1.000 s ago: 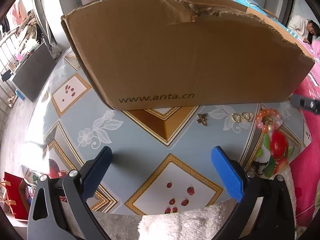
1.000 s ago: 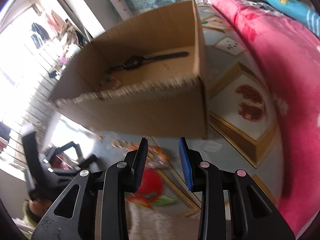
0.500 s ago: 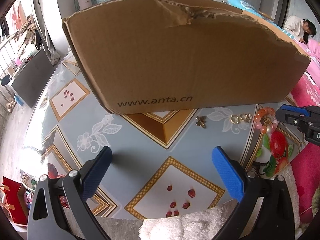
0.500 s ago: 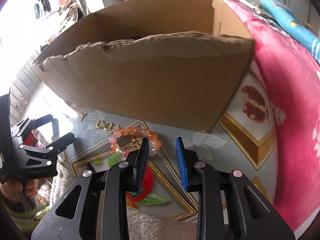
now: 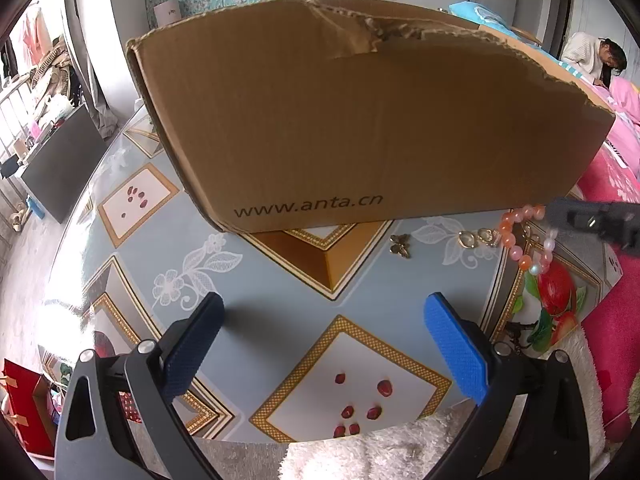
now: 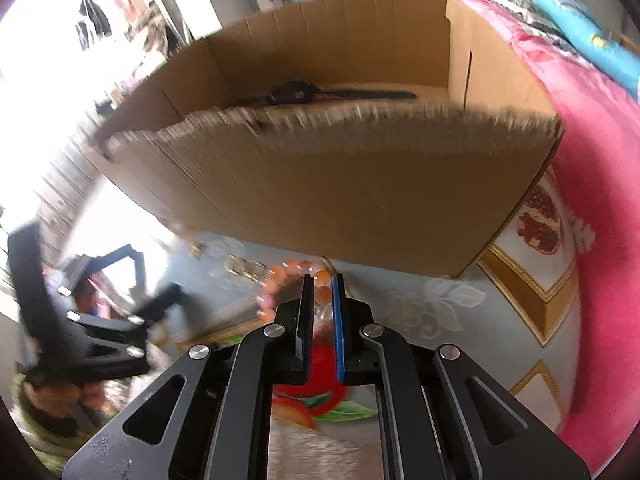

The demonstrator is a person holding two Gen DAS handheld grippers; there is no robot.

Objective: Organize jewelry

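Your right tool [image 6: 322, 294] had just been closing, and its blue pads stood narrow around the orange-and-pink bead bracelet [image 5: 524, 240], with beads visible in the slim gap between them. In the left wrist view one end of the bracelet rose toward the dark tip of that tool while the rest draped down onto the patterned bench [image 5: 256, 292], so you appeared to have it pinched (motion blur in the right wrist view kept the exact contact from being clear).

Your left tool [image 5: 324, 344] hung above the bench with its pads wide apart and nothing between them.

Just left of the bracelet lay a pair of small gold pieces [image 5: 476, 237], and farther left a little gold butterfly charm [image 5: 401, 245]; both sat on the bench close to the front wall of the cardboard box [image 5: 360, 120], which bore the print "www.anta.cn". From your right side, the box stood open at the top, and a dark watch [image 6: 304, 94] lay on its floor. A pink blanket [image 6: 592, 184] ran along the bench's right edge.
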